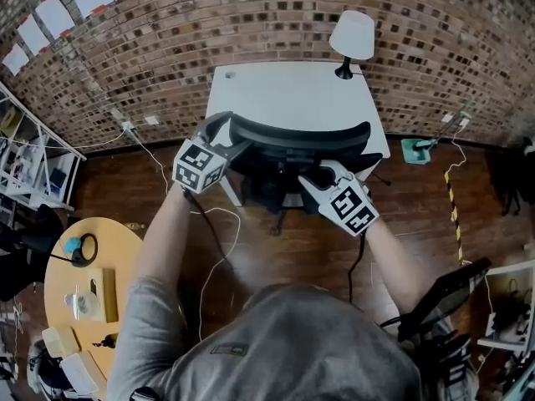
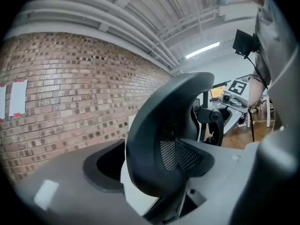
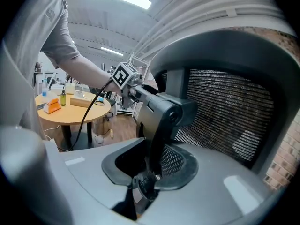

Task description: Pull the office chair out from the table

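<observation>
A black office chair [image 1: 301,132] is tucked under the white table [image 1: 292,90], its curved backrest toward me. My left gripper [image 1: 224,134] is at the backrest's left end. In the left gripper view its jaws stand wide around the backrest's edge [image 2: 159,125], with a gap at the left pad. My right gripper [image 1: 320,176] is behind the backrest's right part. The right gripper view shows it [image 3: 150,165] shut on the chair's black back-support post [image 3: 161,121], beside the mesh back [image 3: 225,116].
A white lamp [image 1: 351,36] stands at the table's far right corner, against the brick wall. A round wooden table [image 1: 84,291] with small items is at my near left, with shelving [image 1: 25,165] further left. Cables [image 1: 221,224] trail over the wooden floor behind the chair.
</observation>
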Tool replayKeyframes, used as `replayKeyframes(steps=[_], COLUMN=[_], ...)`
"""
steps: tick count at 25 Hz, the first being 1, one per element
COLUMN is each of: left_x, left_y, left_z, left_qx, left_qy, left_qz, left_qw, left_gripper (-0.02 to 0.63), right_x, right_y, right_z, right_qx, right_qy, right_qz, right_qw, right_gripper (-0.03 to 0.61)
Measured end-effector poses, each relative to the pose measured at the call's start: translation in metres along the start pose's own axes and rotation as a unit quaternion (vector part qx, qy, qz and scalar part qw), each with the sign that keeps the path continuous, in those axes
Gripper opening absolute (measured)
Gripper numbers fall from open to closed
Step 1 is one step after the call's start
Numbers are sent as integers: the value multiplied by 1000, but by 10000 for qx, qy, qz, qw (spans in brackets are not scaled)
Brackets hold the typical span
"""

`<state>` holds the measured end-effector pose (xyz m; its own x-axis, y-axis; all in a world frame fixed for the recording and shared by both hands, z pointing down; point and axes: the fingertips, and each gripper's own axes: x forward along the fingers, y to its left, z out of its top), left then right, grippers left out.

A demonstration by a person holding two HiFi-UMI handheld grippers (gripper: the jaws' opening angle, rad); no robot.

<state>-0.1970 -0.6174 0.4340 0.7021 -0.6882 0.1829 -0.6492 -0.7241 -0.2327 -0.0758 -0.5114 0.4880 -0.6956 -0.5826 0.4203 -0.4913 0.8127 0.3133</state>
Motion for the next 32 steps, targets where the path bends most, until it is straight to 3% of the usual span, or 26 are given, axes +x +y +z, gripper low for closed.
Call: replayKeyframes(steps=[2, 7, 12, 16, 20, 24, 32], left_x=[8, 18, 23, 25, 26, 28, 22], left_y=[3, 2, -5, -7, -8, -10, -12], left_z=[5, 12, 12, 12, 13, 13, 12], left_qx=[-44, -155, -172, -202, -224, -262, -343], left_qy=[-74, -255, -301, -276, -231, -158, -95], left_qz=[5, -6, -83, -118, -103, -113, -9], left_qw=[10000, 9996, 9994, 9993, 9994, 9995, 9994], left_gripper=[333, 285, 276, 272, 272, 270, 270], right_x=[-2, -35, -82, -100, -93, -75, -71], right_y=[-2, -27, -100, -148, -169, -172, -170], right_z=[-1, -20, -51, -60, -52, -47, -37], right_qx=[-66, 12, 444, 366, 2, -379, -73], right_qy=[30, 132, 206, 361, 487, 580, 181], right_qz=[-129, -451, -1405, -1833, -1585, -1103, -1032], right_qw=[9999, 9989, 9889, 9817, 9862, 9915, 9945], right_gripper=[103, 195, 181, 225, 290, 303, 278])
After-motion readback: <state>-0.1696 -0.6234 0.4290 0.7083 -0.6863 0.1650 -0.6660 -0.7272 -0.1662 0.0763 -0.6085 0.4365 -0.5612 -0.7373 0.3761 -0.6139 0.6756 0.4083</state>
